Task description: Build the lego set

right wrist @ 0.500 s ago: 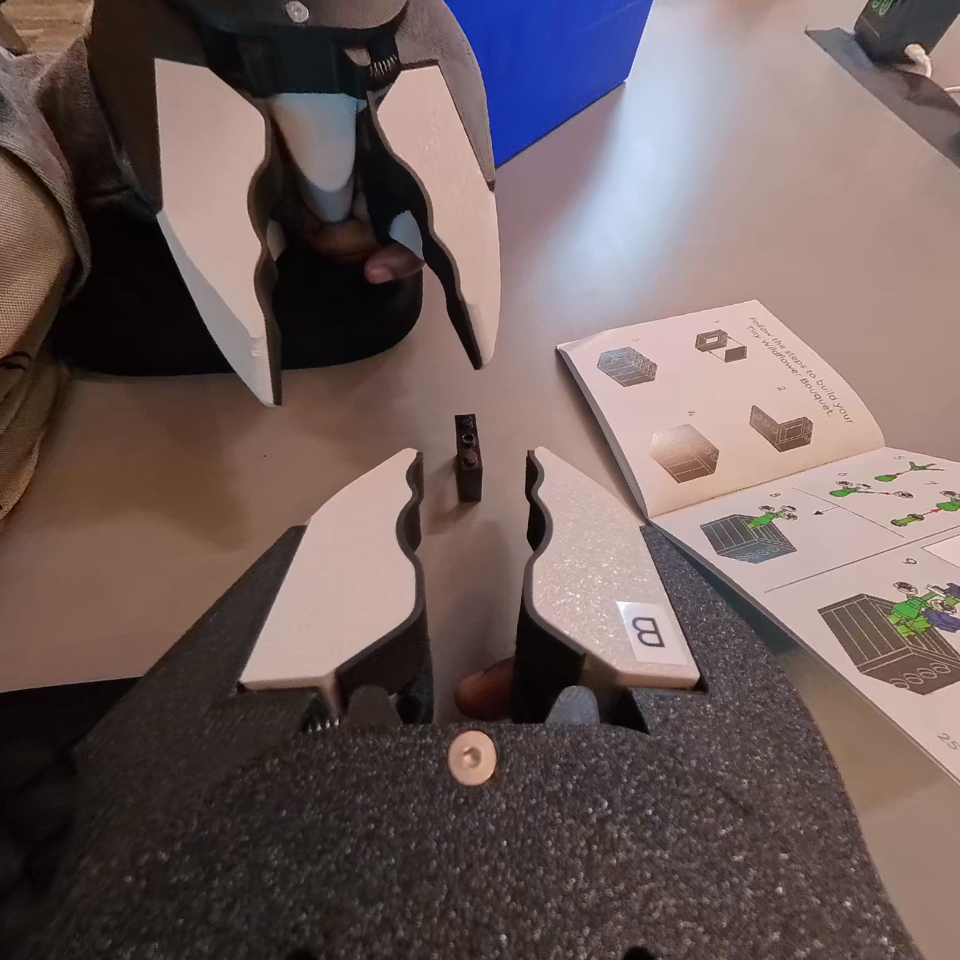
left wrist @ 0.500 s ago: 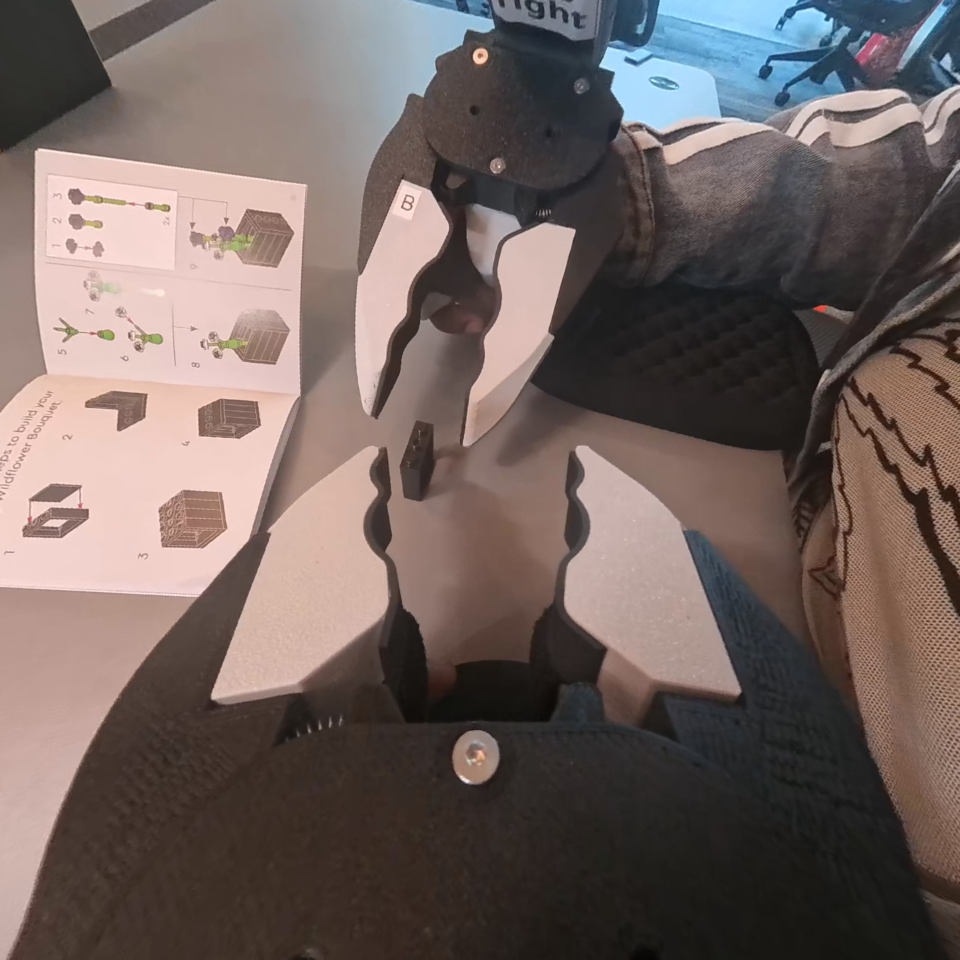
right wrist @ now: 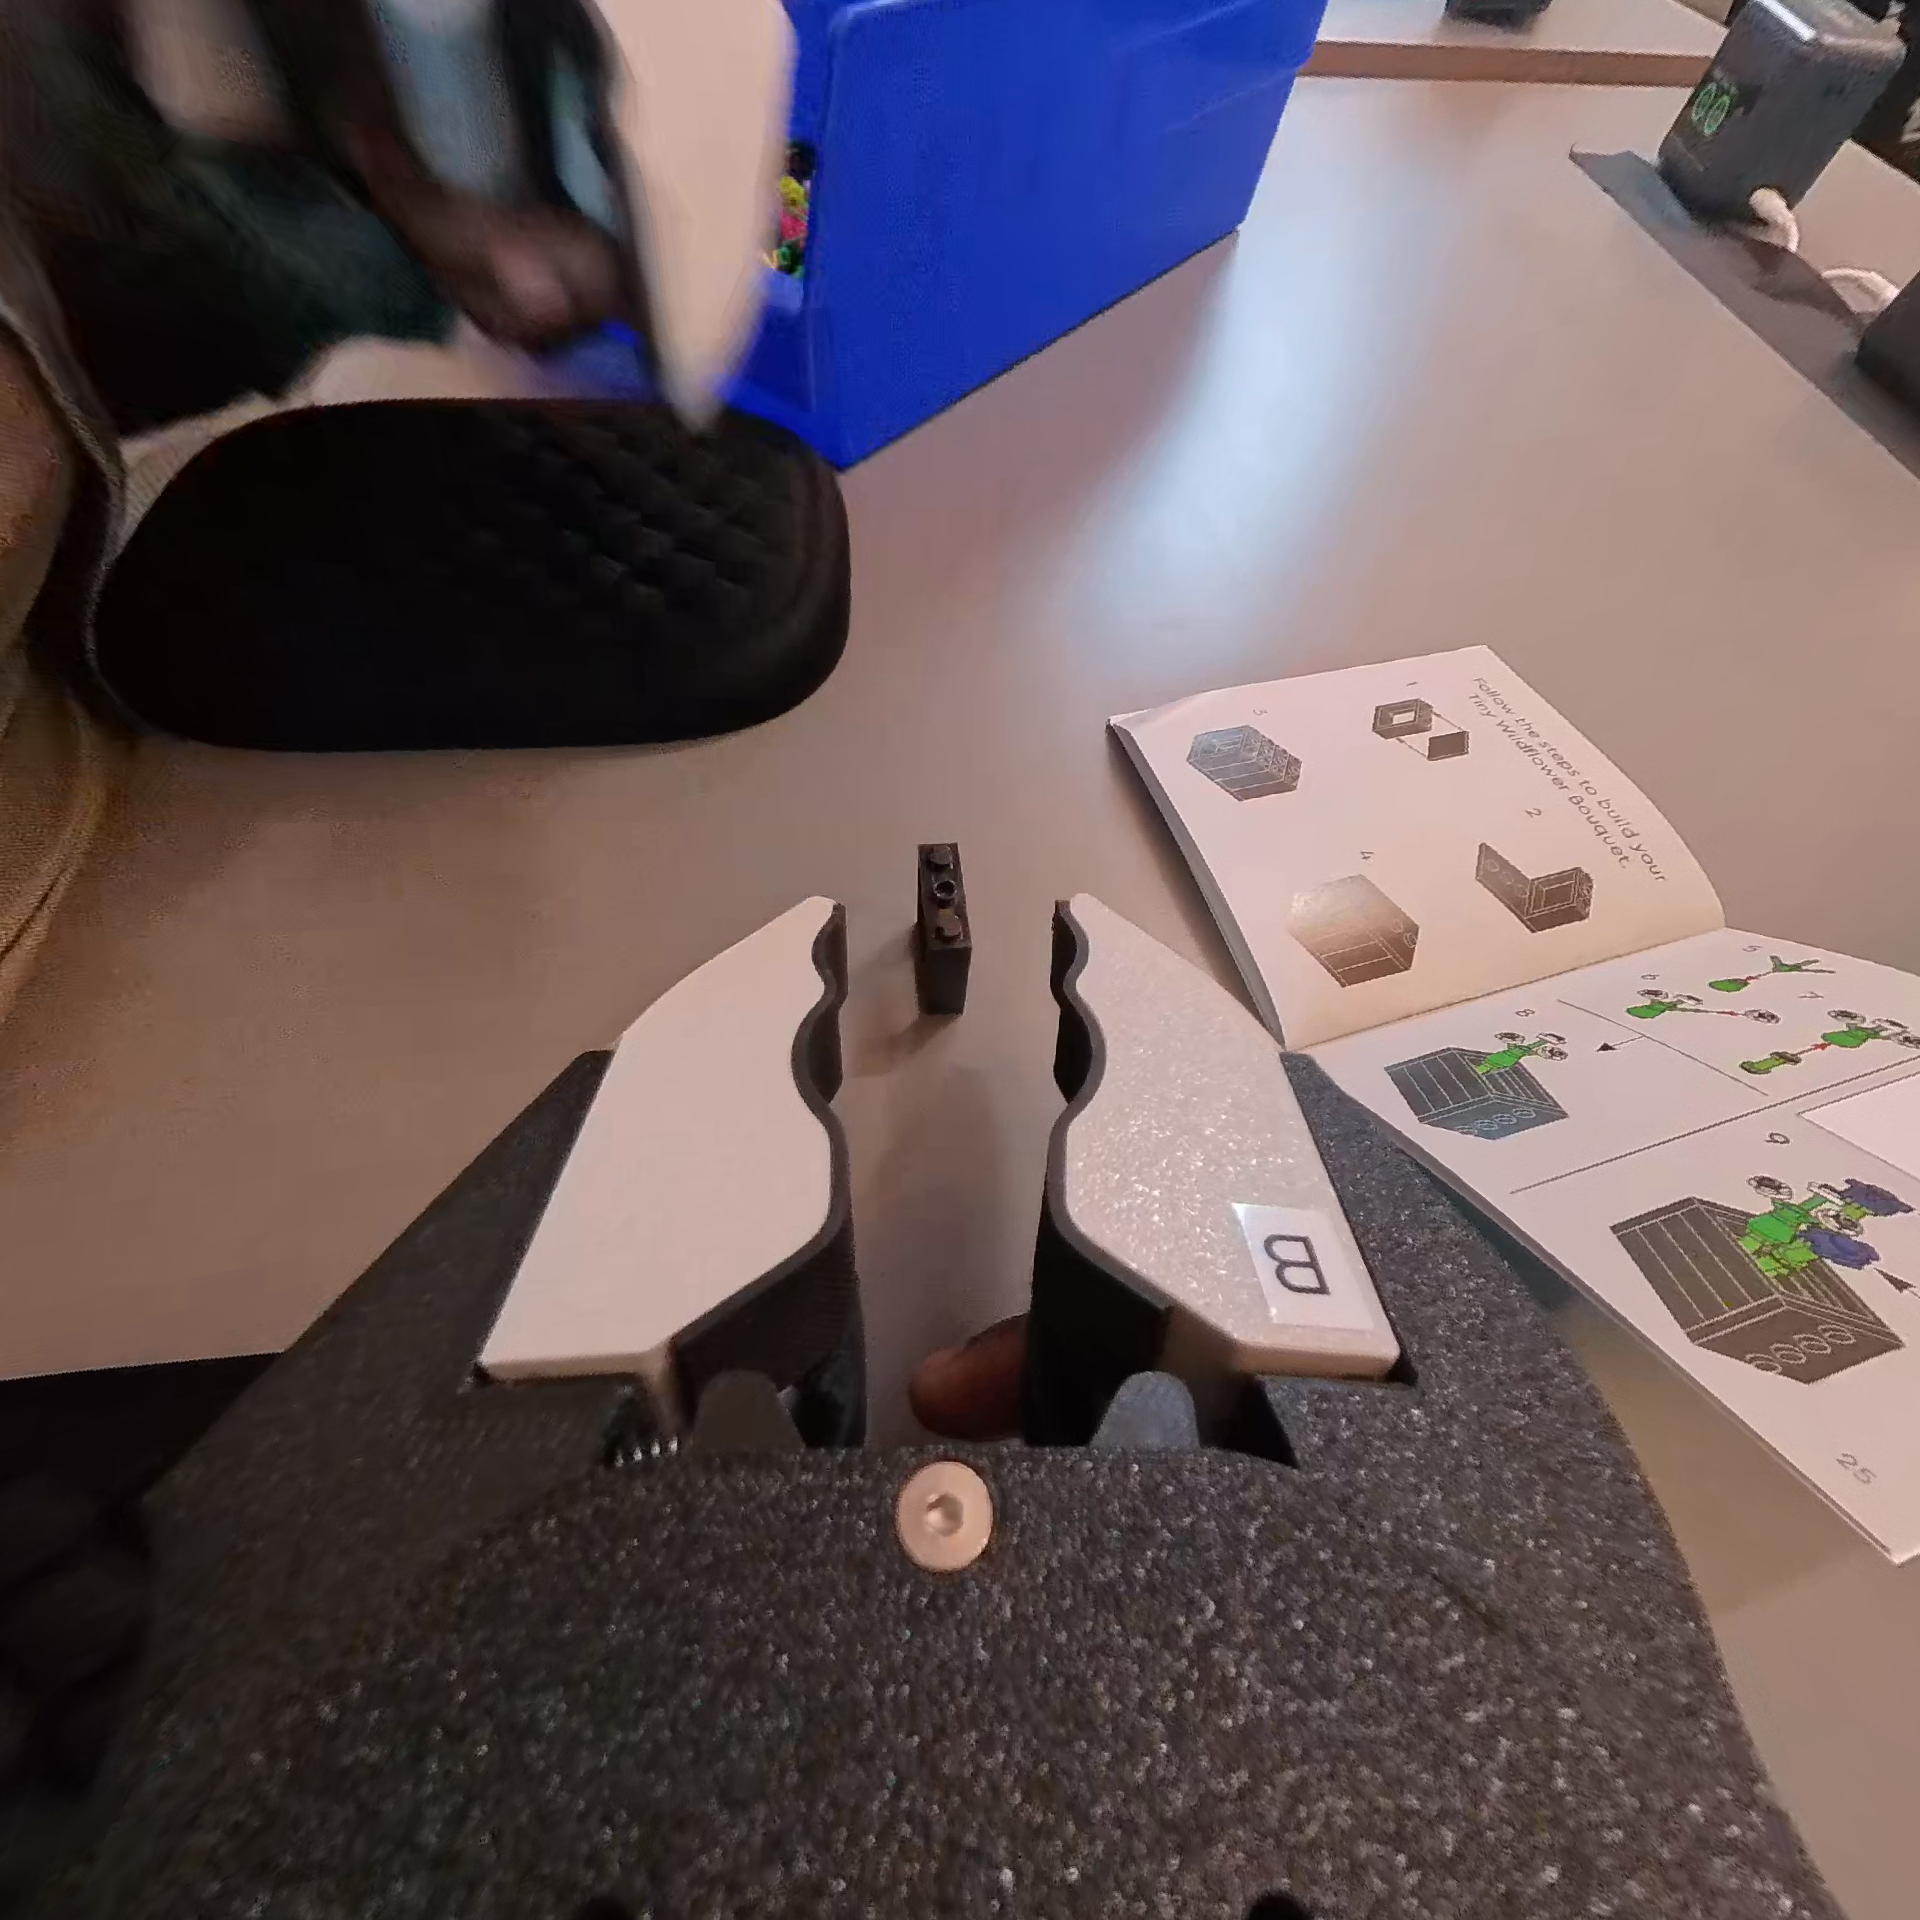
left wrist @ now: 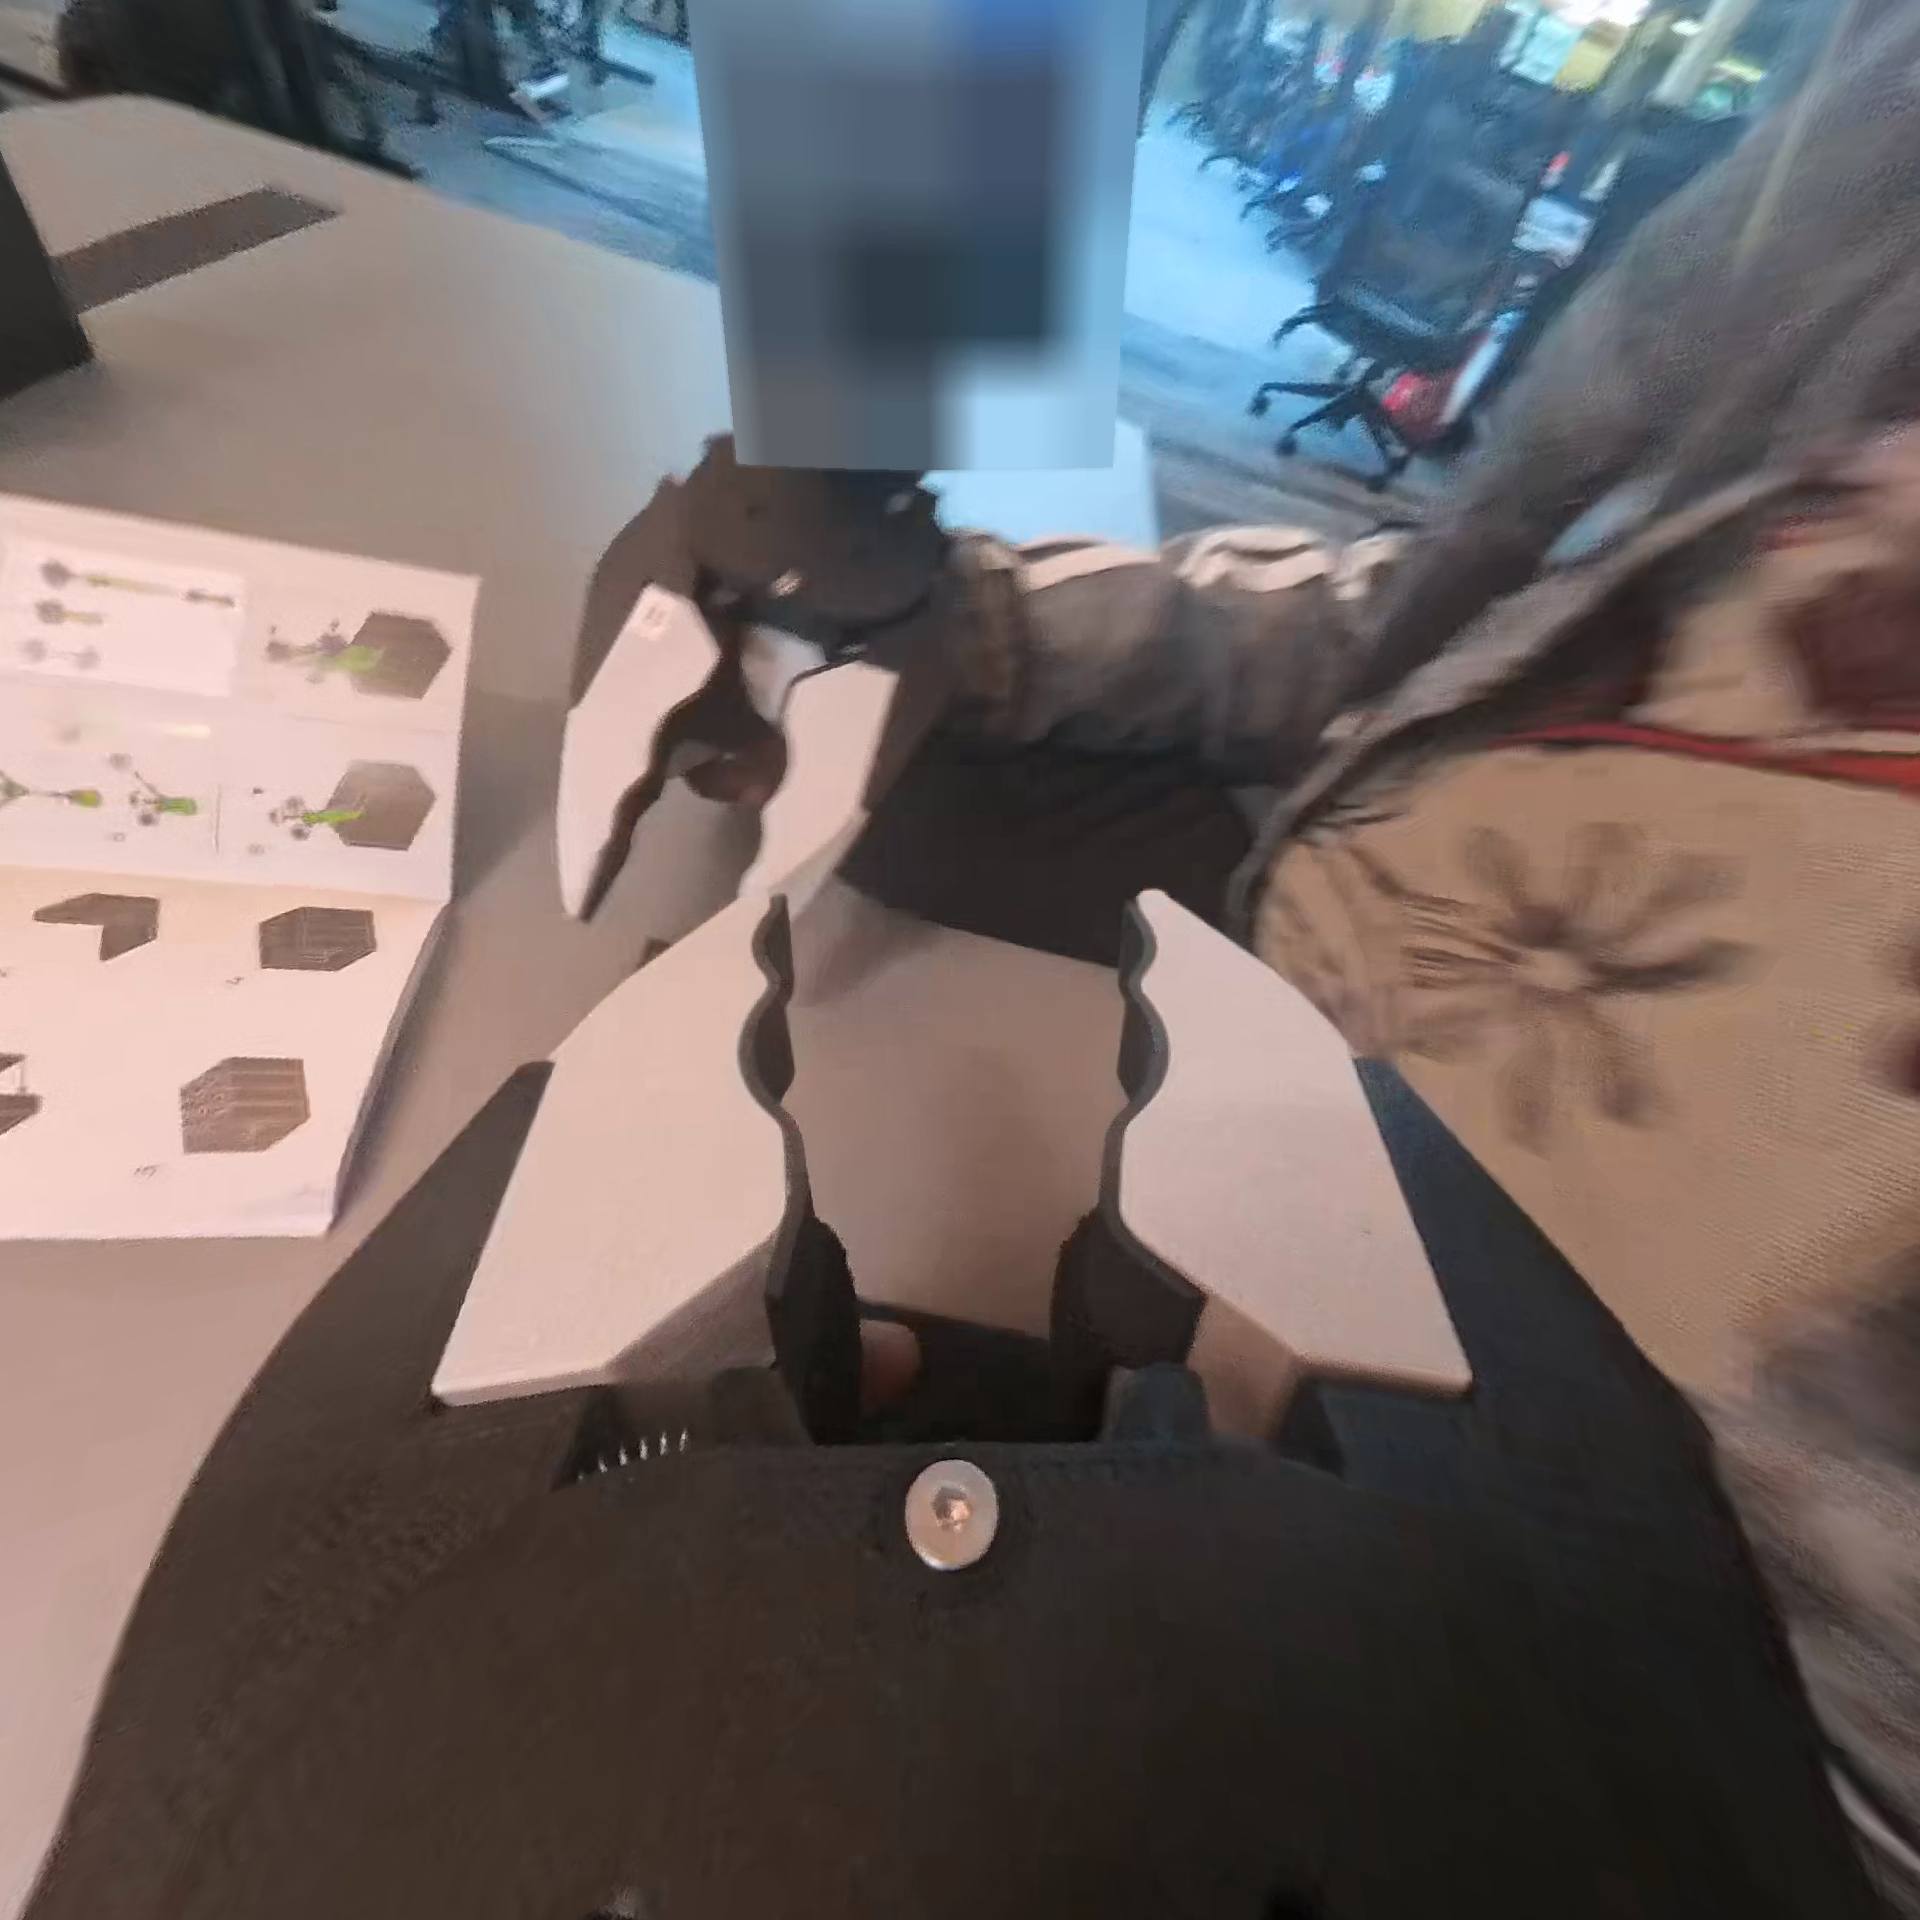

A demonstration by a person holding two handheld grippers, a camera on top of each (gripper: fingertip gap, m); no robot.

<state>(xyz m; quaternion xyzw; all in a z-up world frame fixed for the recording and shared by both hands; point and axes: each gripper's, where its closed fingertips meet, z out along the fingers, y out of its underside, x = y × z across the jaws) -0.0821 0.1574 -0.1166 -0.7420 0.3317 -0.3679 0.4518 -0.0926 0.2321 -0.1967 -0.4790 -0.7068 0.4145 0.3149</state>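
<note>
A small black lego brick (right wrist: 943, 935) stands on end on the grey table (right wrist: 1143, 520). My right gripper (right wrist: 945, 916) is open, low over the table, with the brick between its fingertips and a gap on each side. In the left wrist view my left gripper (left wrist: 956, 914) is open and empty, raised above the table. The right gripper (left wrist: 675, 899) shows beyond it, pointing down. The brick is hidden or lost in blur in that view. In the right wrist view the left gripper shows at the top left as a blur, one of its fingers (right wrist: 691, 239) over the pad.
An open instruction booklet (right wrist: 1455, 883) lies right of the brick; it also shows in the left wrist view (left wrist: 229, 883). A black quilted pad (right wrist: 468, 571) lies beyond the brick. A blue bin (right wrist: 1039, 208) with coloured pieces stands behind it. A person's sleeve (left wrist: 1143, 644) reaches in.
My left gripper has lifted and pulled back from the brick, blurring both views. My right gripper has stayed open around the brick. The brick has not moved.
</note>
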